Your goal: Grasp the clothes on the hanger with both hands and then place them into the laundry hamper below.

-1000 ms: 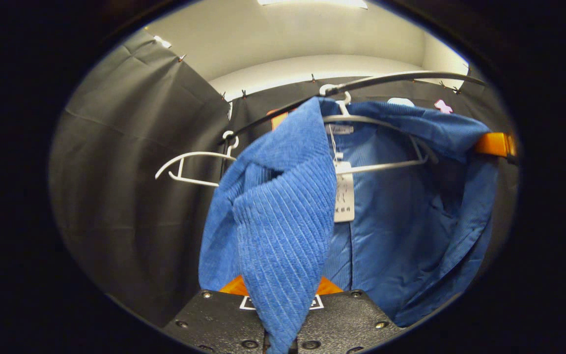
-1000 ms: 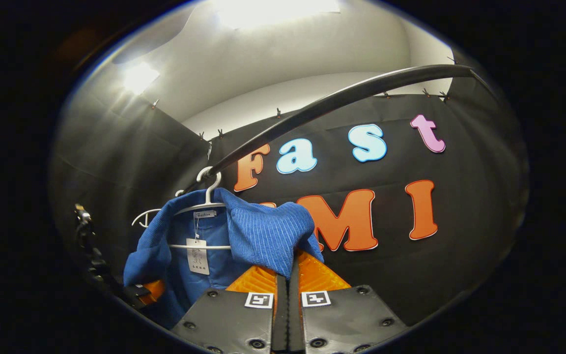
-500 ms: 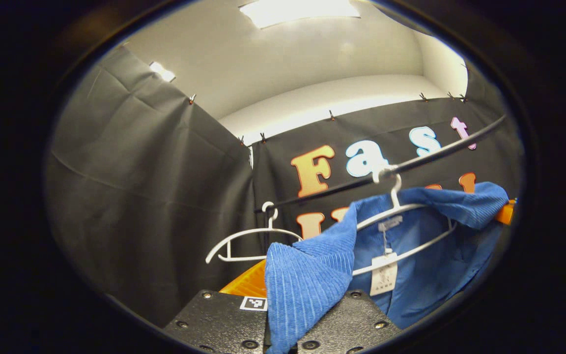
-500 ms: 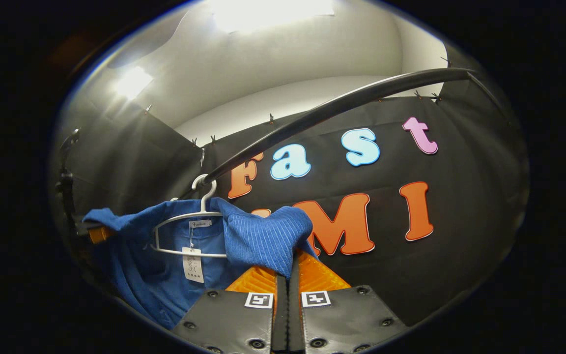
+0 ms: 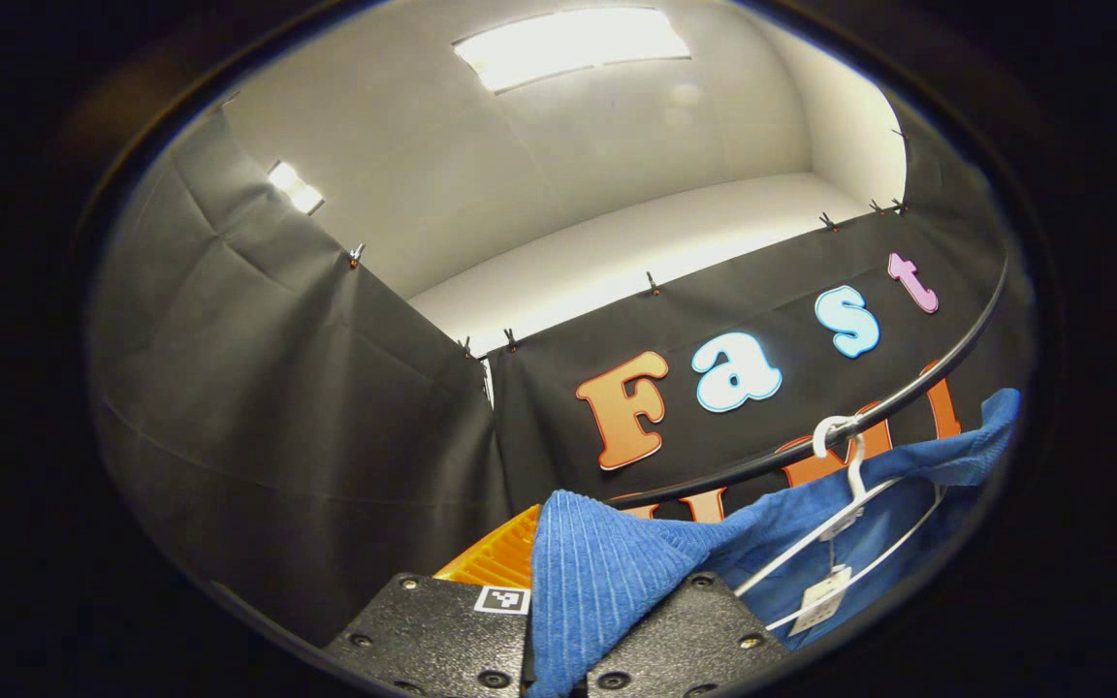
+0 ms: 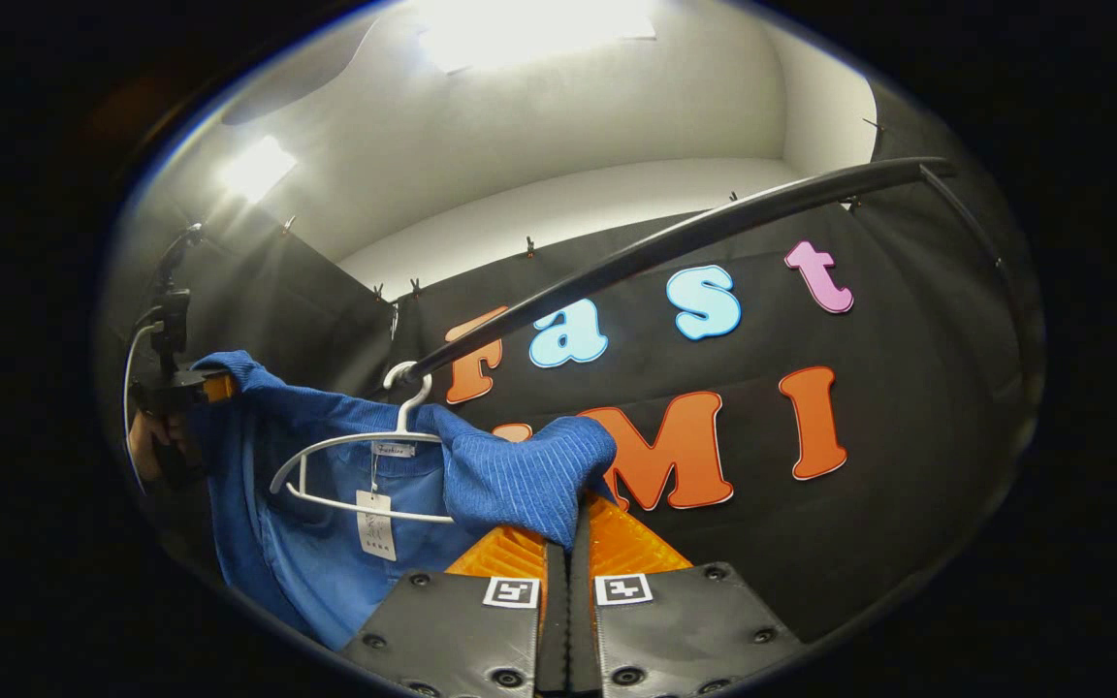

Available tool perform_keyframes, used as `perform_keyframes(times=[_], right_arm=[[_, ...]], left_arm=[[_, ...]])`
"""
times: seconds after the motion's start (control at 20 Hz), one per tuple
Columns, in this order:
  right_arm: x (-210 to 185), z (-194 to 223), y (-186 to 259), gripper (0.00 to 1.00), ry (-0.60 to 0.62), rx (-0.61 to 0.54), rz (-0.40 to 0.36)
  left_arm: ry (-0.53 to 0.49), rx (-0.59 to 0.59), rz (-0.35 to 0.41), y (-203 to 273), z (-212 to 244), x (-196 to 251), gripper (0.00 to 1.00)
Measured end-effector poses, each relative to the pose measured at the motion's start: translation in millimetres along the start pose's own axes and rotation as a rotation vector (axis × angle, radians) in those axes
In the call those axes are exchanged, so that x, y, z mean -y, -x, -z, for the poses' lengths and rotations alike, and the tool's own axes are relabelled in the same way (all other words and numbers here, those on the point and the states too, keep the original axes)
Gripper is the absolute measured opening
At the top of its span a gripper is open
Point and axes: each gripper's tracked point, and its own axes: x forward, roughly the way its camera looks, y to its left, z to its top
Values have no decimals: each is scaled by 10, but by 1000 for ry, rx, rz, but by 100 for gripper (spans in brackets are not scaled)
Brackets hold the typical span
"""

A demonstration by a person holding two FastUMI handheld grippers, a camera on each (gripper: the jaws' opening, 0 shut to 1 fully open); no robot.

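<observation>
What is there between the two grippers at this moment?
In the right gripper view, the blue garment spans from the right gripper to the left gripper, with the white hanger inside it.

So the black rail (image 6: 675, 237) runs diagonally from center-left up to the upper right, white hanger (image 6: 365, 456) hooked on near its low end, blue garment (image 6: 326, 523) draped over that.

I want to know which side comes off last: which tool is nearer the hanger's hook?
Right. The right tool grips the blue garment just beside the hanger's hook; the left tool holds the far end, well out from it.
</observation>
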Motion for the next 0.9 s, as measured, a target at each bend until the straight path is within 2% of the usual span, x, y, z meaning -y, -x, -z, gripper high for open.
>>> perform_keyframes(times=[0.15,0.3,0.55,0.75,0.9], right_arm=[[3,-47,44,8,3,8,11],[-9,-78,63,8,13,17,20],[-101,-119,-24,8,31,15,7],[-67,-256,-126,8,51,54,31],[136,-435,-258,8,87,107,112]], left_arm=[[17,-82,34,-124,449,-89,7],[105,-208,45,-4,1152,-47,7],[197,-360,51,320,2175,314,7],[233,-439,72,546,2601,666,7],[211,-450,127,703,2633,973,7]])
